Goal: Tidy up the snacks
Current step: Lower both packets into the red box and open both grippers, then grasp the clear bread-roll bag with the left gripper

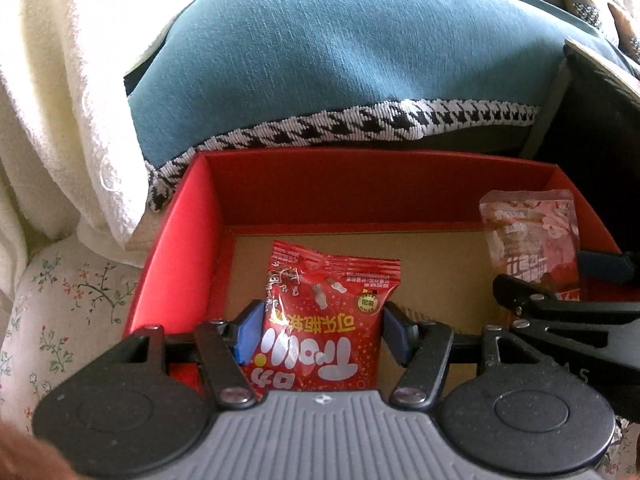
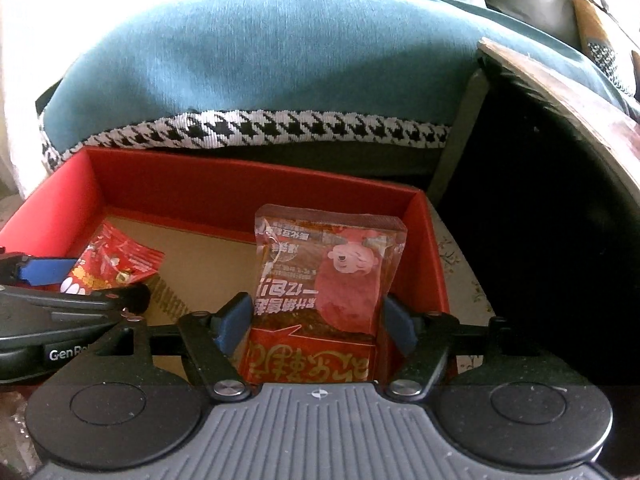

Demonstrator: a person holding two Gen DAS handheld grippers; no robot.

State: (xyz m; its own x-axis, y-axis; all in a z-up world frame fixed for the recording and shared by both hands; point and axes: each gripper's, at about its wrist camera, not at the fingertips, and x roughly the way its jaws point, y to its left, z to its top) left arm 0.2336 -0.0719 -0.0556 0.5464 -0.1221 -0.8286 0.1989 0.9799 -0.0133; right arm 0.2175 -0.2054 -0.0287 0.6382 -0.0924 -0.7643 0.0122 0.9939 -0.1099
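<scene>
A red cardboard box [image 1: 180,240] with a brown floor lies open in front of both grippers; it also shows in the right wrist view [image 2: 240,184]. My left gripper [image 1: 320,332] is shut on a red gummy snack bag [image 1: 324,304] and holds it over the box floor. My right gripper [image 2: 316,322] is shut on a clear snack pack with a pink cartoon face [image 2: 328,276], held over the box's right part. Each view shows the other gripper and its snack: the clear pack [image 1: 532,240] at right, the red bag [image 2: 112,264] at left.
A teal cushion with houndstooth trim [image 1: 340,60] lies right behind the box. A white blanket [image 1: 52,100] is at the left, over floral fabric [image 1: 60,300]. A dark side table [image 2: 560,180] stands at the right of the box.
</scene>
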